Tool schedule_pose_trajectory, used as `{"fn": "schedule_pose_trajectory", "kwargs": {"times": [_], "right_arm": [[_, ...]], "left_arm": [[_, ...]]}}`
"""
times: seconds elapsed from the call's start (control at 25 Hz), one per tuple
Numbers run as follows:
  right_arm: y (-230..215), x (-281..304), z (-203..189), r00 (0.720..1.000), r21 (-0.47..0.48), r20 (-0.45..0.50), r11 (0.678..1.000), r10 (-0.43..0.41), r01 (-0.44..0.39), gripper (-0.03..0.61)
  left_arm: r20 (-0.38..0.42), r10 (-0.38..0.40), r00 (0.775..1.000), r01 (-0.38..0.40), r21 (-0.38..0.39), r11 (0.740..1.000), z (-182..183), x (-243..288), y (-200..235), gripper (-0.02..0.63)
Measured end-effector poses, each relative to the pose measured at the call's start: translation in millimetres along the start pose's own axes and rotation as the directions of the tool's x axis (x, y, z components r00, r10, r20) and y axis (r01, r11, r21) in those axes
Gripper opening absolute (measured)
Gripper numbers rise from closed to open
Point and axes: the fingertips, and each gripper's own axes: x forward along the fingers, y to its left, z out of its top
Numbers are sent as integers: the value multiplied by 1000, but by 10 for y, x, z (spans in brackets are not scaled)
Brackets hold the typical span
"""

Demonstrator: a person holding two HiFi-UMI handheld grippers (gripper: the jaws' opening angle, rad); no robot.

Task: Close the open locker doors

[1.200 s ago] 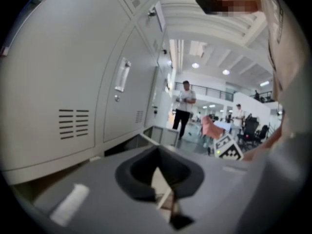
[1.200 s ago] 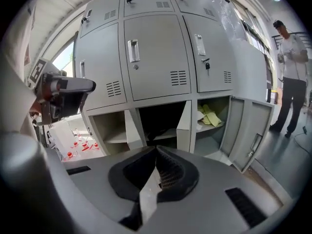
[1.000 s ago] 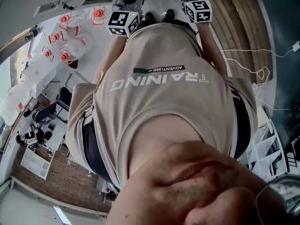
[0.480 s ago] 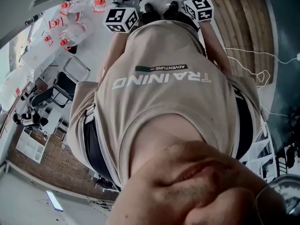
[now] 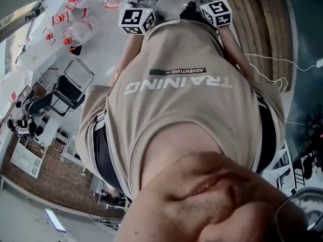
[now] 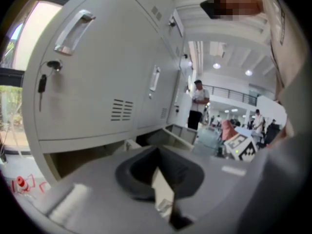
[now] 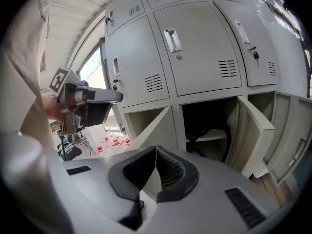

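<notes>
The grey lockers fill both gripper views. In the right gripper view the upper doors (image 7: 200, 48) are closed, while three lower doors hang open: one at left (image 7: 152, 126), one in the middle (image 7: 254, 130), one at right (image 7: 288, 139). My right gripper (image 7: 155, 150) is shut and holds nothing, some way back from them. My left gripper (image 6: 158, 155) is also shut and empty, below a closed door with a handle (image 6: 73, 30) and a key (image 6: 43, 82). In the head view a beige shirt (image 5: 176, 110) hides nearly everything; only the marker cubes (image 5: 137, 20) (image 5: 217, 12) show.
The left gripper's body (image 7: 85, 104) shows at the left of the right gripper view. A dark item lies on the shelf (image 7: 207, 135) of the middle open locker. People (image 6: 197, 104) stand far off in the hall. A black chair (image 5: 68, 92) and a wooden floor (image 5: 262, 24) lie below.
The head view has swung a little: both marker cubes sit slightly further right and the chair shows larger. Both grippers stay held out in front of the body.
</notes>
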Motion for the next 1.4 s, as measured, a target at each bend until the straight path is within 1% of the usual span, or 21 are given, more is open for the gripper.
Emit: {"fn": "schedule_pose_trajectory", "kwargs": {"times": [0.16,0.28,0.44,0.72,0.92,1.0,1.08,1.2,1.4], "right_arm": [[341,154,-22,999,-46,-33,998,-38,37,15],[603,246,-50,998,-17,-29,998,-61,60,15],[914,425,-76,996,19,-22,996,-89,90,15],[1189,720,-2,983,65,12,981,-185,184,15],[1316,891,137,979,62,24,977,-204,202,15],[1379,964,186,980,50,20,979,-198,197,15],[1457,1059,226,984,36,7,984,-176,176,15],[1546,1286,331,991,-3,-3,991,-134,134,15],[1618,1703,487,997,-48,-10,996,-74,73,15]], "left_arm": [[3,-33,999,33,7,999,-35,-293,252,0],[-8,-68,998,69,24,997,-97,-485,446,0],[-15,-95,995,95,22,995,-171,-699,738,0],[-19,-169,985,170,51,984,-206,-934,1137,0],[-18,-198,980,199,61,978,-186,-1065,1296,0],[-11,-198,980,198,64,978,-188,-1117,1354,0],[0,-183,983,182,47,982,-193,-1178,1436,0],[22,-140,990,139,23,990,-177,-1246,1655,0],[33,-71,997,70,14,997,-184,-1337,2058,0]]}}
